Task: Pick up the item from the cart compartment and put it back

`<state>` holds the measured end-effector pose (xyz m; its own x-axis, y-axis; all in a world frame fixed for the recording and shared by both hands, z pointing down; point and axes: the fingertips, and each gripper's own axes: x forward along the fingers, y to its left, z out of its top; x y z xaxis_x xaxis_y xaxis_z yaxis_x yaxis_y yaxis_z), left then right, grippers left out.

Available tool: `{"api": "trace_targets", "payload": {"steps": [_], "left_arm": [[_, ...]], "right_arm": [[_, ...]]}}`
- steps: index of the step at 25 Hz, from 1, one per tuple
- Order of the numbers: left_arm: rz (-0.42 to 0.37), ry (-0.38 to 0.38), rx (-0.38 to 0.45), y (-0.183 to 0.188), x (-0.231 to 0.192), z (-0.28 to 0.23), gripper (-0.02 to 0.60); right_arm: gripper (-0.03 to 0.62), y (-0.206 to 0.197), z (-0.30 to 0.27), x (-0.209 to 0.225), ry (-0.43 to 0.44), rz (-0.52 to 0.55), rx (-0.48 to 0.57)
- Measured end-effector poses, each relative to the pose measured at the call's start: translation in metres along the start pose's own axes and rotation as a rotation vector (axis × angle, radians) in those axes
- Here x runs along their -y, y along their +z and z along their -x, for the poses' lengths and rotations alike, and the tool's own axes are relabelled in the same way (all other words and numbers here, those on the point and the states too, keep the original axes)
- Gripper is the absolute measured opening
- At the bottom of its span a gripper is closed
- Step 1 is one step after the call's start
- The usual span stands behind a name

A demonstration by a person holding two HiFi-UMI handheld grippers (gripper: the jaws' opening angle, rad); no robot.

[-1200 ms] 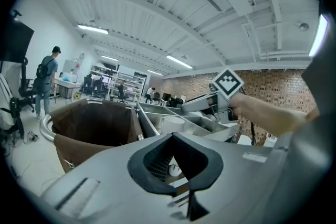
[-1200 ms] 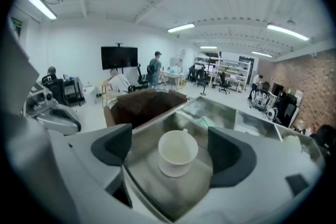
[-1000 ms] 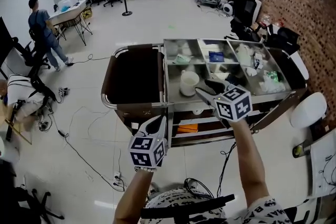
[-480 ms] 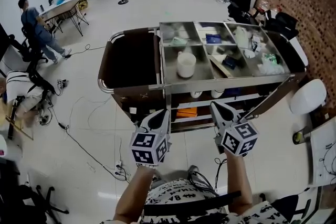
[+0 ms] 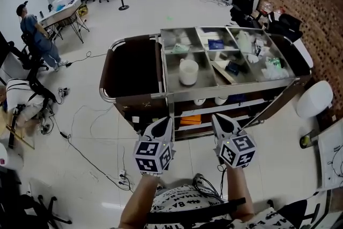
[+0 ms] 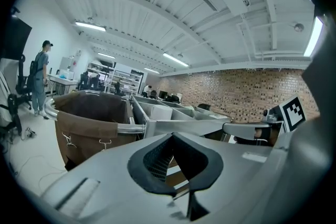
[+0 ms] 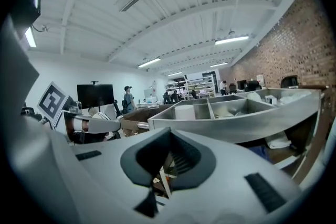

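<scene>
A steel cart with several open compartments stands in front of me. A white cup sits upright in the near left compartment; it also shows as the cup and as the cup beyond each gripper's tips. My left gripper and right gripper hang side by side below the cart's front edge, apart from it. In the gripper views the left gripper and the right gripper are both shut, with nothing between the jaws.
A brown bag hangs at the cart's left end. Other compartments hold a blue packet, a dark item and white bottles. Cables lie on the floor at left, and a white stool stands at right.
My right gripper has drawn back from over the compartment by the white cup to below the cart's edge and has shut on nothing. The left gripper barely moved. The cup stays put.
</scene>
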<state>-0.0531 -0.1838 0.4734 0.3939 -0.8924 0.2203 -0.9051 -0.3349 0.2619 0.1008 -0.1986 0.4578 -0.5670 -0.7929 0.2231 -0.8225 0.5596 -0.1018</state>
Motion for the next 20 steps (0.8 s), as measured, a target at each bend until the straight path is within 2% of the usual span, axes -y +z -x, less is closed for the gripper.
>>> {"api": "trace_targets", "payload": {"steps": [6,12,20], "left_arm": [[-0.003,0.002,0.008,0.0035,-0.0010,-0.0031,0.000],[-0.003,0.002,0.012,0.0064,-0.0022,-0.0039,0.000],[-0.004,-0.005,0.008,0.0051,0.0005,-0.0040,0.000]], "right_arm": [[0.000,0.0026,-0.0047,0.0027,0.001,0.004,-0.008],[0.002,0.0063,-0.0043,0.0014,-0.015,0.052,-0.023],[0.002,0.0076,-0.0009,-0.0010,-0.011,0.043,-0.017]]}}
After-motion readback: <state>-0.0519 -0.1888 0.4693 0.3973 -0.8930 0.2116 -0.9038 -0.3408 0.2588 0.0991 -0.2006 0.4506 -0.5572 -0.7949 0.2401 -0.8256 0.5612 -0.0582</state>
